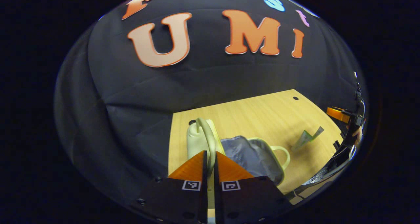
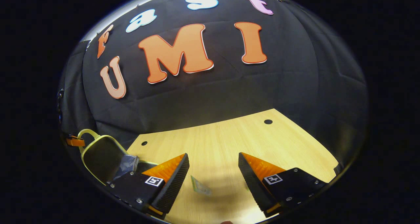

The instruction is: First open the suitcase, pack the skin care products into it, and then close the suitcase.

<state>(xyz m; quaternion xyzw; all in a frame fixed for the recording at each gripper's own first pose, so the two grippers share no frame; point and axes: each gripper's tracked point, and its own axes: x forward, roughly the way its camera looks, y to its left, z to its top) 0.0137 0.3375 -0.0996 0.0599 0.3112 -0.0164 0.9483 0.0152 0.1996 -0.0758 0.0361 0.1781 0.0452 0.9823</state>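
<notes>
Holding the suitcase lid [image 1: 200, 139] upright, the left gripper [image 1: 210, 158] has its fingers pressed together on the lid's pale rim, so the suitcase [image 1: 252, 156] lies open on the tabletop [image 1: 262, 112], grey lining showing. The right gripper [image 2: 213, 171] is spread wide, and the skin care sachet [image 2: 200, 186] lies flat on the wood between its fingers, toward seven o'clock. Packing looks to be in hand: next, the right gripper likely needs to drop and pinch the thin sachet's edge.

the open suitcase [image 1: 252, 155] lies on the table [image 1: 262, 112], a sachet [image 1: 306, 138] to its right.
</notes>
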